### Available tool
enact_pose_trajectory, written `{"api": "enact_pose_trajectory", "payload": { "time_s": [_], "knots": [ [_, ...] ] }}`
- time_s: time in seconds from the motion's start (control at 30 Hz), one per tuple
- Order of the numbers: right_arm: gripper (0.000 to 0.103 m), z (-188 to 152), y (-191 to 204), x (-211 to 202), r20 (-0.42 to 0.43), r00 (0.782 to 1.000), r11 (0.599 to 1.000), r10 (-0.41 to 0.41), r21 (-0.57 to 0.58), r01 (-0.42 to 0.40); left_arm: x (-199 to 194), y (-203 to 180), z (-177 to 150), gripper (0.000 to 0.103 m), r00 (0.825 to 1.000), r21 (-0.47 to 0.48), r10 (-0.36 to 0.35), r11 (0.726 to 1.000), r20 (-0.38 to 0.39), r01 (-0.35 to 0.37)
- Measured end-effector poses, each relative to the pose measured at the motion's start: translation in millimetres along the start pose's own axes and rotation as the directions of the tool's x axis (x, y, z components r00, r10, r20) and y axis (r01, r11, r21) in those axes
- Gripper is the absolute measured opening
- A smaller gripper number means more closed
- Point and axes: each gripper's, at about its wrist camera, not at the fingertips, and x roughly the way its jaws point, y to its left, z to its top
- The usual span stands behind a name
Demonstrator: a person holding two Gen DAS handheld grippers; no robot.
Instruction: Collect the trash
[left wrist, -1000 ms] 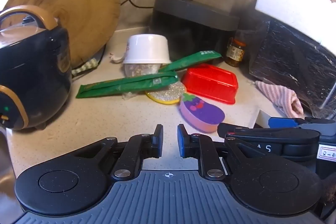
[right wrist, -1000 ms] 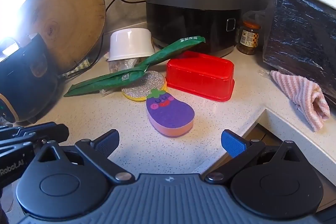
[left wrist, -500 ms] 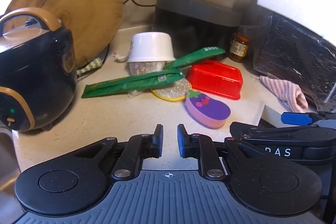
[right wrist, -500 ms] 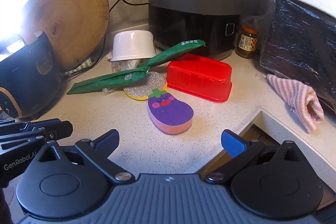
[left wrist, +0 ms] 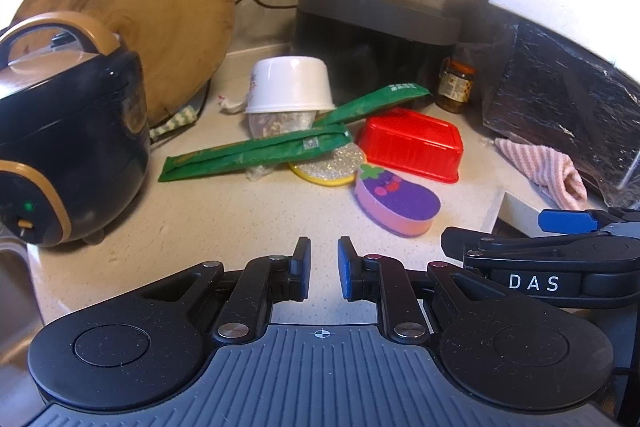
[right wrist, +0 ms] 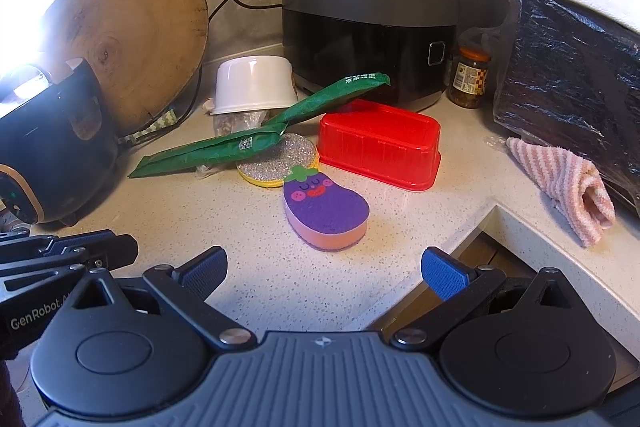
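- The right gripper (right wrist: 324,269) was held above the speckled counter (right wrist: 248,227), its jaws spread wide and empty.
- An eggplant-shaped sponge (right wrist: 325,213) was seen ahead, just beside a round scrubber (right wrist: 278,159).
- Green wrappers (right wrist: 248,139) were draped across an upturned white bowl (right wrist: 253,85) and a red container (right wrist: 380,147).

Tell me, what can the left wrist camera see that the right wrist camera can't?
Only the left view shows the dark cooker's brown handle and the nearly closed left gripper. Only the right view shows the grey cooker's front button and the open right gripper head-on. Both show the eggplant sponge, red tray and green wrappers.
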Motion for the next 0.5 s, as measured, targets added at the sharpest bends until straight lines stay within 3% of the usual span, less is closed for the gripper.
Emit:
{"api": "enact_pose_trajectory", "payload": {
  "time_s": [0.5],
  "knots": [
    [0.103,-3.5,5.5,-5.8,0.003,1.000,1.000,-0.017,-0.002,0.017,-4.7,5.9,-6.3,0.018,1.000,-0.001,-0.002,1.000,-0.010,0.002]
  ]
}}
